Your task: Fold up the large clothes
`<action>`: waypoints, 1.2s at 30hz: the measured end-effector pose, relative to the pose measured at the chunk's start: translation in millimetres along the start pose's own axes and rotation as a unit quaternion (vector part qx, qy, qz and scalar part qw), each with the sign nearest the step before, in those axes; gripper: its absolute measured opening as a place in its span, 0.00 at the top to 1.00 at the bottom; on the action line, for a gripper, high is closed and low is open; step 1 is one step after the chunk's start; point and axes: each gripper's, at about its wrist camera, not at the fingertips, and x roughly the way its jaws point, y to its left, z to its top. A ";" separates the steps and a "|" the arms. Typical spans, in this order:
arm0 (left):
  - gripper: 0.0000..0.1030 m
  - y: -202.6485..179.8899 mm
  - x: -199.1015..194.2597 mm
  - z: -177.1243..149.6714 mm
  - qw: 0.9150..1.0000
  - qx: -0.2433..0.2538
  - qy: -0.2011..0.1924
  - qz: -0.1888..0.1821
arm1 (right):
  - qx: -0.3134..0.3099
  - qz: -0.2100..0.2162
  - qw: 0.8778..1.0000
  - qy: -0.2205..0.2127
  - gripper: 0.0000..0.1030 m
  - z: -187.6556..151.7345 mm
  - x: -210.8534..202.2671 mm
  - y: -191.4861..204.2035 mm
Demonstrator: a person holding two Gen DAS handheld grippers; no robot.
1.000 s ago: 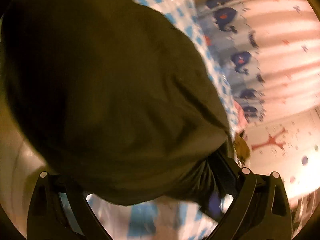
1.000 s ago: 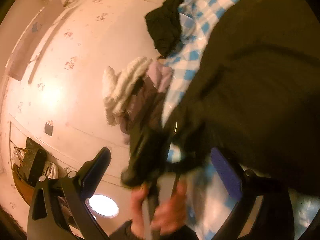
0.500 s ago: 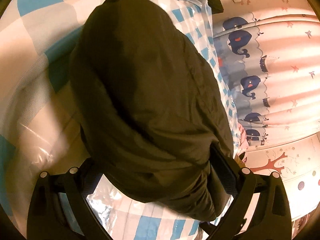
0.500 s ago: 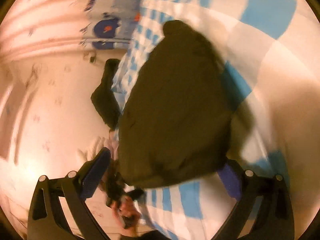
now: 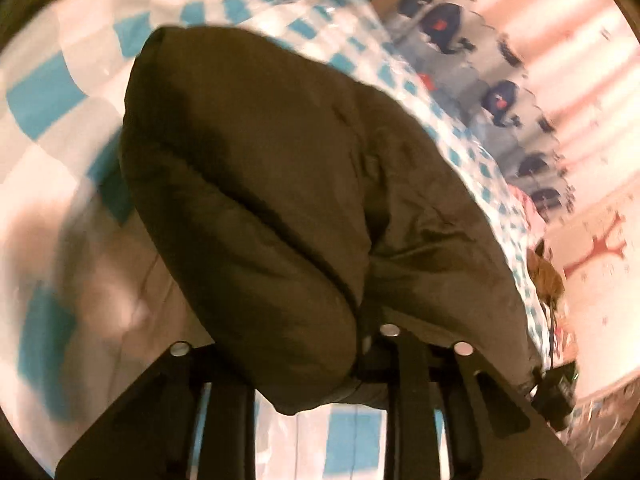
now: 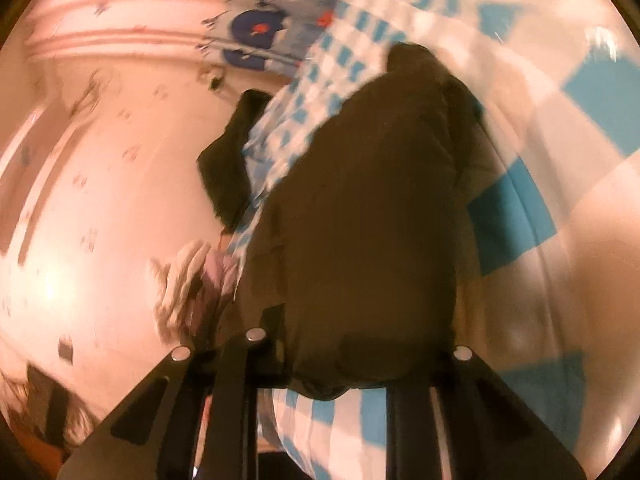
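Both grippers have just been closing, each with the same big dark olive-brown padded garment (image 5: 280, 184) between its jaws. In the left wrist view the left gripper (image 5: 320, 368) has clamped down on the near edge of that puffy fabric, which bunches up right over the black fingers (image 5: 404, 384) and hides the tips. Same story on the other side: the right gripper (image 6: 340, 376) is pinching the near hem of the garment (image 6: 368, 216), and the cloth bulges out over the jaws.

The garment itself lies folded into a thick bundle on a shiny blue-and-white checked sheet (image 5: 44, 92) that covers the surface, stretching away from both cameras toward the far end.

Off the edge of the sheet, in the right wrist view, there's another dark piece of clothing (image 6: 228, 168) hanging over the side, plus a pile of whitish and pinkish clothes (image 6: 192, 276) lower down. A curtain with dark blue whale prints (image 5: 500, 100) hangs behind. Everything's a bit motion-blurred.
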 end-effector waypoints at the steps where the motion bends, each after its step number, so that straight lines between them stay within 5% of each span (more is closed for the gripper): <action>1: 0.83 -5.0 -12.5 -8.5 1.000 0.016 -0.004 -0.003 | -0.015 -0.005 1.000 0.003 0.80 -5.6 -9.1 7.1; 5: 0.84 -23.3 -53.9 -57.4 0.995 0.091 -0.025 0.017 | -0.059 -0.053 0.996 0.031 0.80 -46.9 -55.9 20.4; 12: 0.84 -22.2 -95.3 -149.7 0.986 0.147 -0.052 0.059 | -0.068 -0.132 0.986 0.079 0.80 -99.9 -90.2 4.4; 16: 0.84 -21.3 -105.8 -166.0 0.979 0.174 -0.064 0.079 | -0.052 -0.177 0.977 0.109 0.59 -101.7 -98.4 -0.9; 19: 0.84 -21.1 -113.1 -175.0 0.975 0.191 -0.071 0.086 | -0.054 -0.234 0.969 0.064 0.48 -93.1 -130.9 8.7; 22: 0.84 -24.9 -113.6 -177.4 0.972 0.201 -0.076 0.093 | -0.089 -0.310 0.947 -0.011 0.46 -76.0 -154.0 34.9; 26: 0.84 -32.1 -112.1 -178.7 0.968 0.212 -0.082 0.103 | -0.220 -0.274 0.934 -0.056 0.32 -55.4 -108.6 109.1; 29: 0.84 -32.5 -113.3 -179.6 0.967 0.215 -0.083 0.104 | -0.320 -0.246 0.914 -0.052 0.27 -39.4 -24.5 154.9; 36: 0.83 -36.1 -112.3 -181.2 0.963 0.227 -0.086 0.113 | -0.343 -0.222 0.913 -0.008 0.27 -13.8 139.1 153.1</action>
